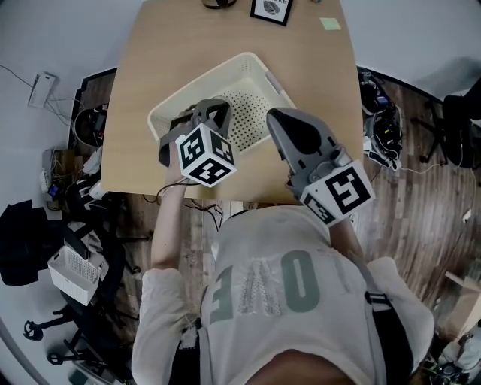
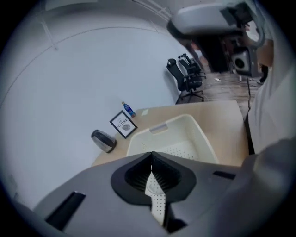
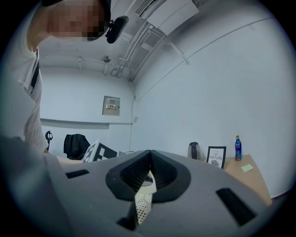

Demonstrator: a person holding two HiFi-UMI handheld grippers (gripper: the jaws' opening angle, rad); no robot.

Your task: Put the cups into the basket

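Wooden table (image 1: 316, 83): basket (image 1: 197, 85), framed picture (image 1: 271, 9), bottle (image 2: 129, 109).

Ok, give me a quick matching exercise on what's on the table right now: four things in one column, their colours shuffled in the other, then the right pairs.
Things:
1. basket
2. picture frame
3. sticky note
4. bottle

Colours:
A. blue
B. cream
C. black border
D. pale green

Pairs: 1-B; 2-C; 3-D; 4-A.
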